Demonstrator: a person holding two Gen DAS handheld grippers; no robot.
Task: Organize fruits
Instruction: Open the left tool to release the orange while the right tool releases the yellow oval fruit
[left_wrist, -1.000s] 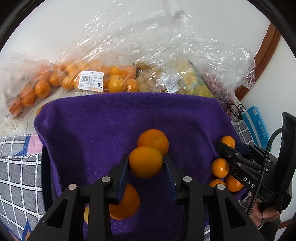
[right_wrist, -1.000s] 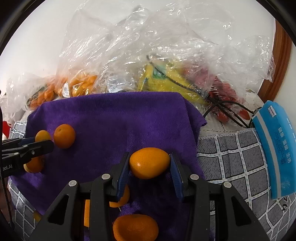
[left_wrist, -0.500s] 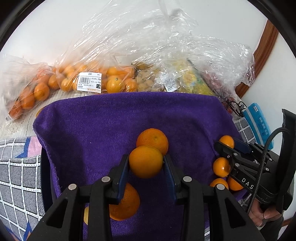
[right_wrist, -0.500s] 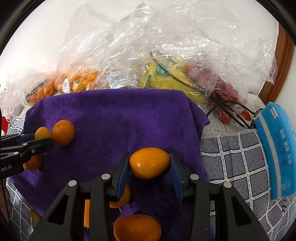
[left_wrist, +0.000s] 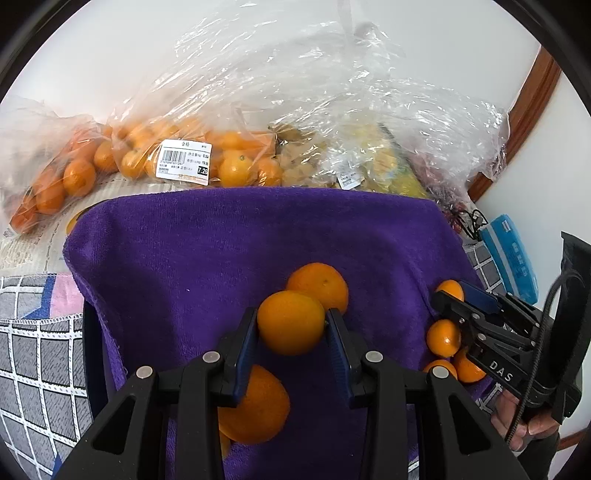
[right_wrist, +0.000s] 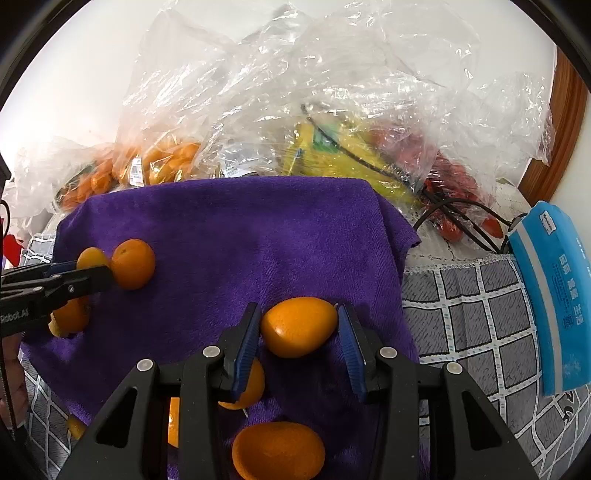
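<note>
A purple towel (left_wrist: 240, 243) (right_wrist: 240, 229) covers the surface in both views. My left gripper (left_wrist: 291, 317) is shut on a round orange (left_wrist: 290, 323), held just above the towel. A second orange (left_wrist: 325, 282) lies right behind it, and another (left_wrist: 258, 406) sits under the left finger. My right gripper (right_wrist: 299, 314) is shut on an oval orange (right_wrist: 299, 328). Two loose oranges (right_wrist: 279, 450) (right_wrist: 251, 386) lie below it. Each gripper shows in the other's view: the right gripper (left_wrist: 454, 293) at the towel's right edge, the left gripper (right_wrist: 86, 267) at its left edge.
Clear plastic bags of oranges (left_wrist: 177, 158) and of yellow and red produce (right_wrist: 332, 158) are piled behind the towel against the wall. A blue packet (right_wrist: 554, 295) lies on the checked cloth (right_wrist: 461, 314) to the right. A black cable (right_wrist: 461, 218) trails there.
Both grippers keep hold of their oranges. The left wrist view has drifted slightly; nothing else differs.
</note>
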